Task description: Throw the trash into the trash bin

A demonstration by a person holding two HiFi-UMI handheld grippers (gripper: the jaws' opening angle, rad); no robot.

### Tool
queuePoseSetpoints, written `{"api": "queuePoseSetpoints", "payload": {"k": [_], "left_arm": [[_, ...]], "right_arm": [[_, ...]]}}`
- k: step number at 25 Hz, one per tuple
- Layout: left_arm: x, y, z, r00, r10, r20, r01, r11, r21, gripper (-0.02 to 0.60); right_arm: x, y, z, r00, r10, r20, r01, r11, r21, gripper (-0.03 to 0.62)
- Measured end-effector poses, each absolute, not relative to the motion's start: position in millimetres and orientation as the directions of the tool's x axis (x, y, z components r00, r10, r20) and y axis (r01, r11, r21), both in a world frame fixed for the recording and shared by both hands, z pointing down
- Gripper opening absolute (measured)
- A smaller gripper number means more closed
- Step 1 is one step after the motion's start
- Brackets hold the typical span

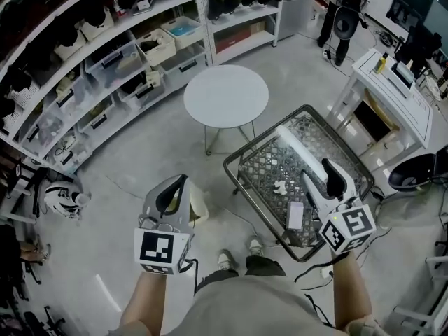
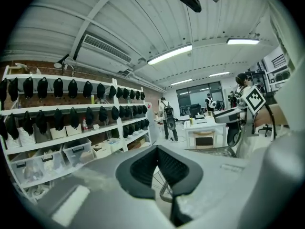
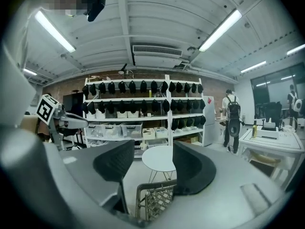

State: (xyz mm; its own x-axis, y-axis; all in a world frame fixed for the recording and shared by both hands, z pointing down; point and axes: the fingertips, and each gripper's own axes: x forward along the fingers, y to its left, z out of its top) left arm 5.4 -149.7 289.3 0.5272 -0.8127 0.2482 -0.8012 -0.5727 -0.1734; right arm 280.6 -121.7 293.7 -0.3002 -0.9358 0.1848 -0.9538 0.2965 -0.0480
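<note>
Approach step: the right gripper (image 1: 323,182), jaws spread and empty, is hovering over the table (image 1: 233,168); crumpled white trash (image 1: 280,185) is lying at its 9 o'clock. The left gripper (image 1: 180,182), jaws pressed together, is hanging beside the probable trash bin (image 1: 199,207). Next: straddle trash, close.

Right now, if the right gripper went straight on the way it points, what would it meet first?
Likely the round white table, after passing over the wire basket; depth is unclear.
</note>
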Motion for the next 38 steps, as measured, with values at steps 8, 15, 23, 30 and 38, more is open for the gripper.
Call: {"api": "queuePoseSetpoints", "payload": {"k": [8, 15, 23, 30, 38], "left_arm": [[59.0, -192.5, 351.0, 0.545, -0.765, 0.343, -0.791, -0.605, -0.094, 0.002], [77.6, -217.3, 424.1, 0.502, -0.752, 0.427, -0.784, -0.604, -0.142, 0.002], [76.2, -218.3, 505.3, 0.456, -0.697, 0.553, -0.814, -0.579, -0.058, 0.003], [77.2, -202.9, 551.5, 0.439, -0.654, 0.616, -0.830, -0.558, -0.001, 0.002], [73.4, -189.7, 564.7, 0.431, -0.630, 0.646, -0.842, -0.538, 0.038, 0.002]], "right_arm": [[311.7, -173.8, 413.9, -0.326, -0.870, 0.369, -0.945, 0.308, -0.109, 0.252], [322.6, -195.6, 532.5, -0.360, -0.766, 0.533, -0.932, 0.324, -0.164, 0.239], [323.9, -191.1, 648.0, -0.383, -0.599, 0.703, -0.916, 0.345, -0.206, 0.229], [317.6, -175.4, 724.0, -0.391, -0.426, 0.816, -0.886, 0.415, -0.208, 0.208], [317.2, -166.2, 758.6, -0.359, -0.291, 0.887, -0.867, 0.456, -0.202, 0.135]]}}
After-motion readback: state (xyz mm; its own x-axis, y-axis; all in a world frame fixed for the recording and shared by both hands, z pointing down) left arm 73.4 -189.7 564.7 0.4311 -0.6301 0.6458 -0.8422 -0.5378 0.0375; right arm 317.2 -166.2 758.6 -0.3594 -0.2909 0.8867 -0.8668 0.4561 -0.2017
